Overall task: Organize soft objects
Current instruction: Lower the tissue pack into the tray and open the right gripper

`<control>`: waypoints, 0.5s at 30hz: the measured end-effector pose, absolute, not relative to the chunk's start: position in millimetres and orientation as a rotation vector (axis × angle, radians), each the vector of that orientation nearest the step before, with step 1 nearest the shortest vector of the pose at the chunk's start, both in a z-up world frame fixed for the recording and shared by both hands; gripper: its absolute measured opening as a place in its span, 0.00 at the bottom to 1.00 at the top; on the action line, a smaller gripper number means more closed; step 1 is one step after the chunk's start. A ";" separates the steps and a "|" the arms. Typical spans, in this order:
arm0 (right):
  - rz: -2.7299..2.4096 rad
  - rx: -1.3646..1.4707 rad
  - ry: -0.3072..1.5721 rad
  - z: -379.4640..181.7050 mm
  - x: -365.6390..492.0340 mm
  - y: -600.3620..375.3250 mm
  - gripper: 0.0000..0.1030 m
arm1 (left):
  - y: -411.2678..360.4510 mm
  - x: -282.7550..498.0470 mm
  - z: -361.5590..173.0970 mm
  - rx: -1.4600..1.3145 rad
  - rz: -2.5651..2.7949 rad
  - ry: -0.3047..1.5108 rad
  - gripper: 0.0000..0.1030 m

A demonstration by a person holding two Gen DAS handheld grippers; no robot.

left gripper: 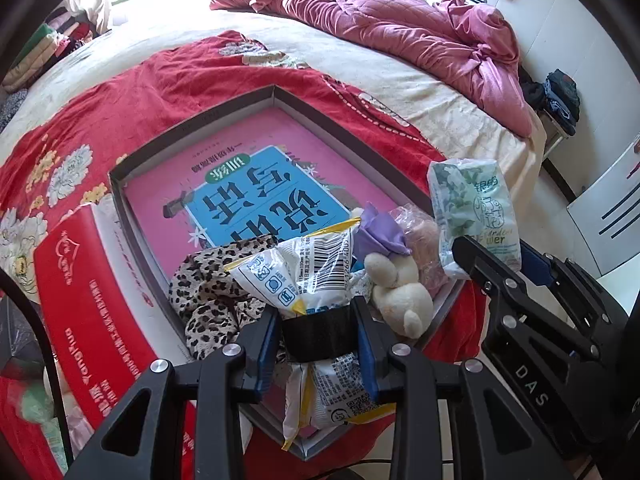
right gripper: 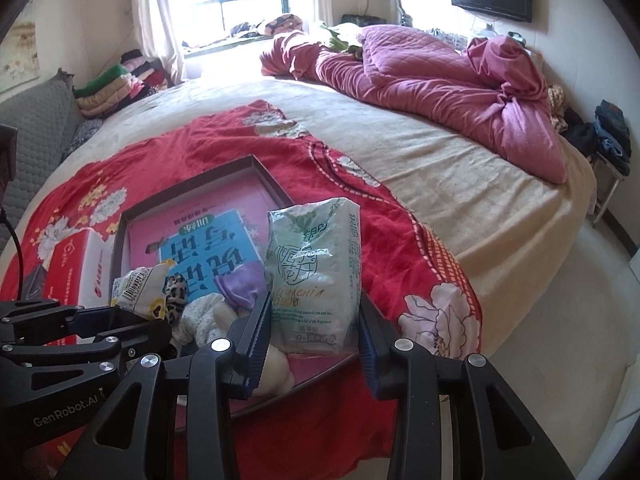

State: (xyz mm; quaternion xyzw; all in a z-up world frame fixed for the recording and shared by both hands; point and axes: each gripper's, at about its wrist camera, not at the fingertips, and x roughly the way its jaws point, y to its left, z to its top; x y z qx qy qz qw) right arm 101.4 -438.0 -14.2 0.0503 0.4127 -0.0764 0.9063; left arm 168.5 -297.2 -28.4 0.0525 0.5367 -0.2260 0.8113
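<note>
My left gripper is shut on a white and yellow soft pack with a black band around its middle. It hangs over the near corner of a shallow grey tray. A leopard-print cloth, a cream plush toy, a purple cloth and a pinkish bag lie in that corner. My right gripper is shut on a green tissue pack, held upright above the tray's near right edge. In the right wrist view my left gripper and its pack show at the left.
The tray lies on a red flowered blanket spread over a bed. A red and white box sits against its left side. A crumpled pink quilt lies at the far end. The bed's edge and the floor are to the right.
</note>
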 end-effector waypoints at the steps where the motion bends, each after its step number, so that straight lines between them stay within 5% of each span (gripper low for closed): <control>1: -0.152 0.107 0.857 -16.3 103.3 -438.1 0.40 | -297.5 169.2 -29.9 0.113 -0.480 1.149 0.34; 15: -0.116 0.108 0.888 -35.8 118.8 -430.7 0.40 | -295.1 176.2 -37.3 0.096 -0.469 1.157 0.34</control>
